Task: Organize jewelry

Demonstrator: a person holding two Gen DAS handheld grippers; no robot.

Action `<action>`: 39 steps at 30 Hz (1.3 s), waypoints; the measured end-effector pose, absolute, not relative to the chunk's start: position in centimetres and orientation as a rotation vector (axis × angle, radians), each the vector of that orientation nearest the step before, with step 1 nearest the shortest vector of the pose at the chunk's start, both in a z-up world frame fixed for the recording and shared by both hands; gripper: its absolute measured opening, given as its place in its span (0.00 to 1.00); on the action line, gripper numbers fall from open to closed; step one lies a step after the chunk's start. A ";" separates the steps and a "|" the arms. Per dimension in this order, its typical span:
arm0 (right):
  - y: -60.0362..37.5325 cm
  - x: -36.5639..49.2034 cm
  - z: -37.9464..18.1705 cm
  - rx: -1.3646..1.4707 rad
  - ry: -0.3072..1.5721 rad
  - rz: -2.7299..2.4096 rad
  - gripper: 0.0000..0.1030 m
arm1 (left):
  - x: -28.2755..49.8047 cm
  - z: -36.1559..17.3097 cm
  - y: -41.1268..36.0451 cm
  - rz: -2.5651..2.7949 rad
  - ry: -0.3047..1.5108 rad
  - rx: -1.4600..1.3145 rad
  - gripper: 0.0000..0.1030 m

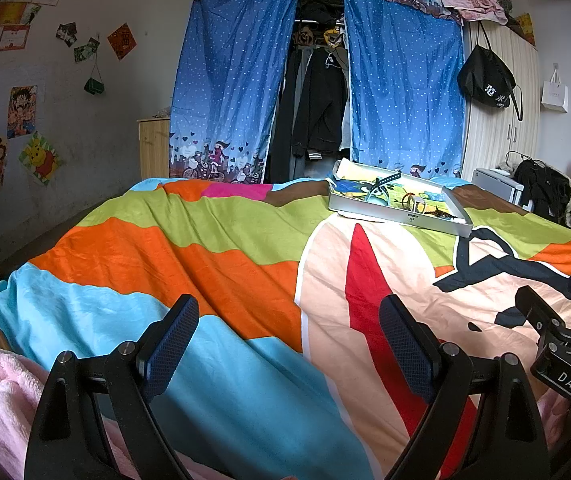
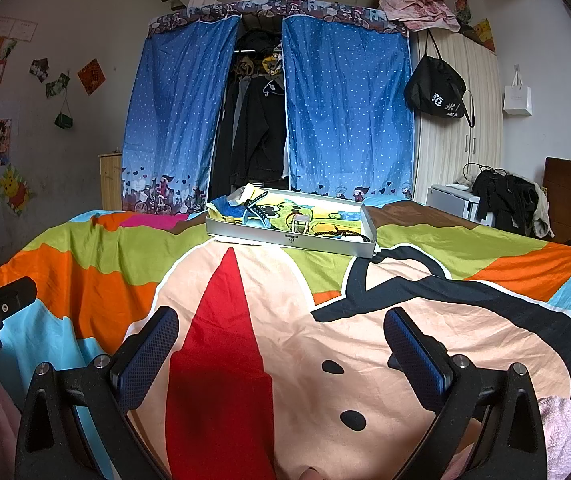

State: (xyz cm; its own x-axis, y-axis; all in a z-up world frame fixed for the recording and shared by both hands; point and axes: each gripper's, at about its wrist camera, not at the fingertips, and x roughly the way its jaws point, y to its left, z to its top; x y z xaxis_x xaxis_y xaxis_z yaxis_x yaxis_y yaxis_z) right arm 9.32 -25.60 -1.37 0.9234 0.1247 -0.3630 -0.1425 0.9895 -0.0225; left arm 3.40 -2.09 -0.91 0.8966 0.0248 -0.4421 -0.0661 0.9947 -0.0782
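Both tools are hovering low over the bed, pointing fwd toward the far side. Left tool (image 1: 289,344) is sitting w/ jaws spread wide, nothing btwn the blue pads, just the striped bedcover (image 1: 205,264) showing through the gap. Right tool (image 2: 281,346) is likewise gaping wide and carrying nothing, hanging over the cartoon face print on the cover. Each tool is peeking into the other's view at the edge, so they're sitting side by side, apart.

The tray (image 2: 325,242), a shallow silver box w/ a bright cartoon liner, is lying flat on the bed at the far side, well apart from both tools. Jewelry is resting inside it: a blue strap-like piece (image 2: 255,216) toward the left part, a dark beaded string (image 2: 341,235) along the front-right, and a small ring-shaped bit near the middle, too small to ID.

Behind the bed a blue dotted curtain (image 2: 349,104) is hanging parted over dark clothes.
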 end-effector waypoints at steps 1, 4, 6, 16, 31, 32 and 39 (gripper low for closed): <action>-25.6 9.3 -1.4 -0.049 0.370 0.137 1.00 | 3.4 -0.9 -2.1 0.047 0.456 -0.092 0.86; -25.6 9.3 -1.4 -0.049 0.370 0.137 1.00 | 3.4 -0.9 -2.1 0.047 0.456 -0.092 0.85; -25.6 9.4 -1.4 -0.049 0.370 0.138 1.00 | 3.4 -0.9 -2.1 0.046 0.456 -0.092 0.86; -25.7 9.4 -1.3 -0.052 0.370 0.139 1.00 | 3.2 -0.6 -1.7 0.056 0.440 -0.090 0.86; -26.2 9.2 -1.4 -0.055 0.376 0.141 1.00 | 3.1 -1.2 -3.4 0.015 0.426 0.024 0.86; -26.2 9.2 -1.4 -0.055 0.376 0.141 1.00 | 3.1 -1.3 -3.4 0.014 0.425 0.025 0.86; -26.1 9.3 -1.4 -0.056 0.377 0.141 1.00 | 3.1 -1.4 -3.5 0.015 0.429 0.024 0.86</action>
